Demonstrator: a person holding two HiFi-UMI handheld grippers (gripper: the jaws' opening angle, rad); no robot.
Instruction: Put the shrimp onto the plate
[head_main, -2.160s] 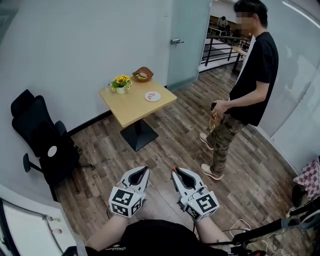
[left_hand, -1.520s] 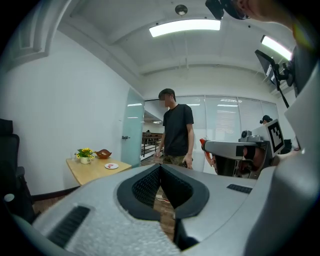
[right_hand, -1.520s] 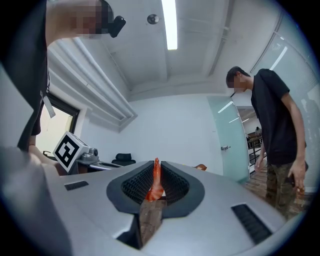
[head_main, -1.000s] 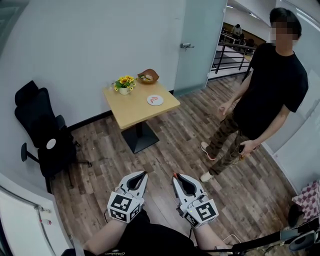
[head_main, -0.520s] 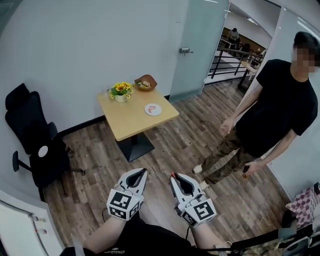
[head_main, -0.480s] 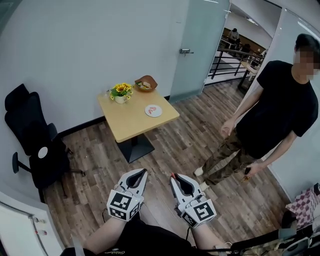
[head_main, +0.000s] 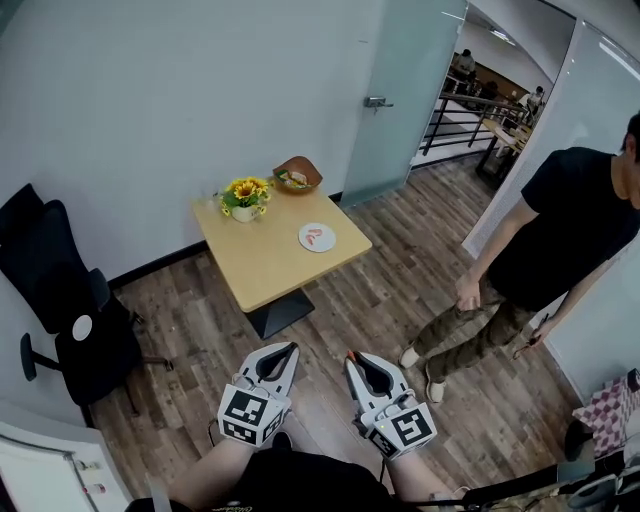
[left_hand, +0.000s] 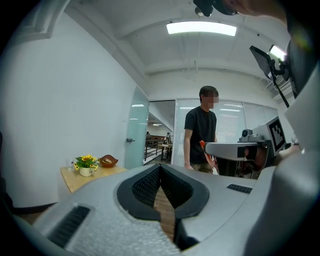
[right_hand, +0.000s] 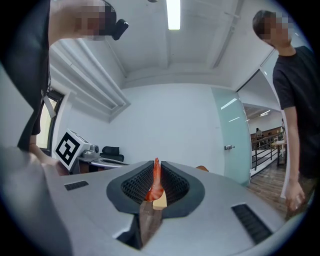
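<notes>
My right gripper (head_main: 352, 358) is shut on an orange-red shrimp (right_hand: 155, 183), which sticks up between the pads at the tips. The left gripper (head_main: 291, 349) is beside it, shut with nothing in it (left_hand: 160, 170). Both hang low over the wooden floor, well short of the table (head_main: 262, 268). A small white plate (head_main: 304, 239) lies near the table's right edge, with red shrimp pieces (head_main: 318, 237) on it.
A pot of sunflowers (head_main: 245, 195) and a brown bowl (head_main: 297, 175) stand at the table's back edge. A black office chair (head_main: 62, 305) is at the left. A person in a black shirt (head_main: 560, 235) stands at the right, by the glass door (head_main: 410, 95).
The view has drawn closer to the table, which now sits lower and larger. The person has shifted to the right edge. Both grippers stay shut, side by side.
</notes>
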